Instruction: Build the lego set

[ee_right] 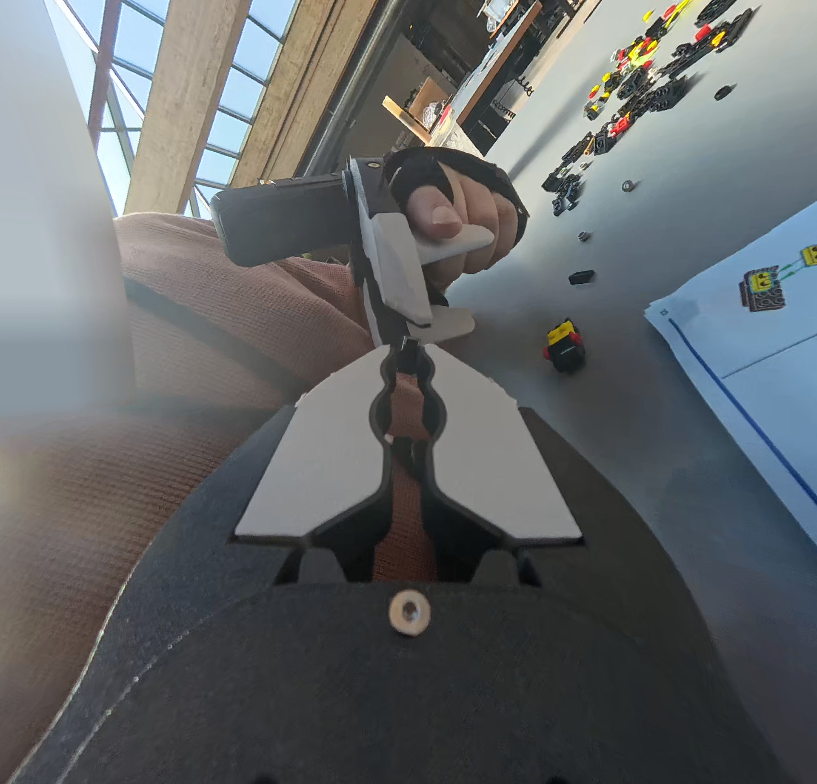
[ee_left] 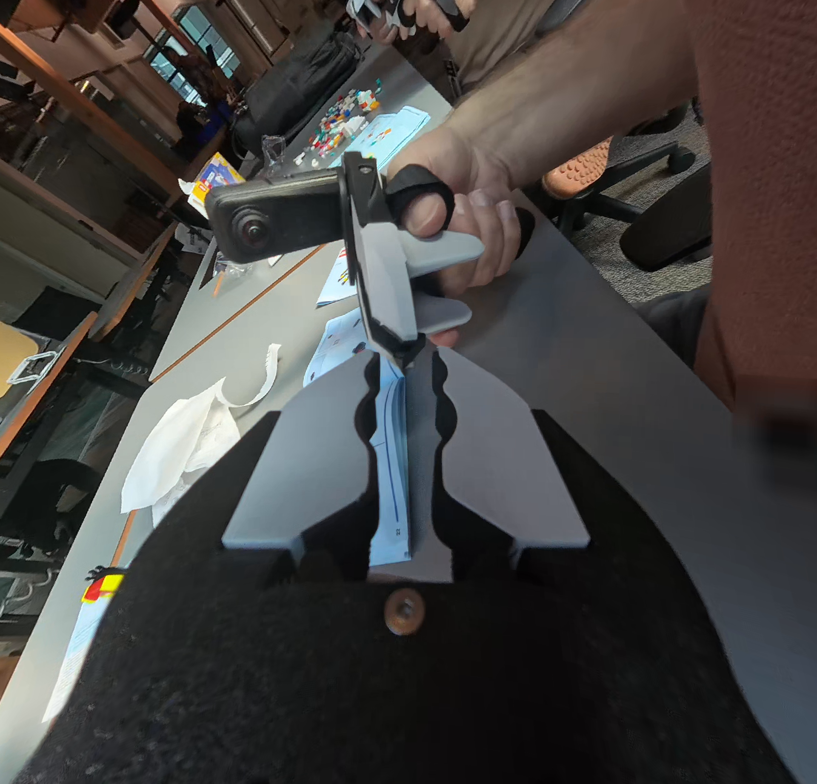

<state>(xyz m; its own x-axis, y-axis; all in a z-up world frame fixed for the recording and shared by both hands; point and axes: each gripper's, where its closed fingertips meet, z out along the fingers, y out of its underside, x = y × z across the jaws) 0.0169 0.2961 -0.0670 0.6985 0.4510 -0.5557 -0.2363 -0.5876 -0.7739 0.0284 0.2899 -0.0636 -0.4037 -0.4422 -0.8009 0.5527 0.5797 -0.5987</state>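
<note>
Early build: one small block assembled at 3 o'clock, loose parts at 1. Left gripper and right gripper tip-to-tip, jaws nearly closed on a small black piece; who holds it unclear.

Shared workshop/lab – long grey tables, timber-beamed skylight

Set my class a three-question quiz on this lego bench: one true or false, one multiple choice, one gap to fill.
1. True or false: the left tongs and the right tongs point at each other, tips close together.
2. Which thing lies alone on the table, between the tongs and the instruction booklet?
A. a black-and-yellow lego block with red pegs
B. a blue cup
C. a pair of scissors
3. Fill the gap: the instruction booklet's pages are light ____.

Key: 1 true; 2 A; 3 blue.
</note>
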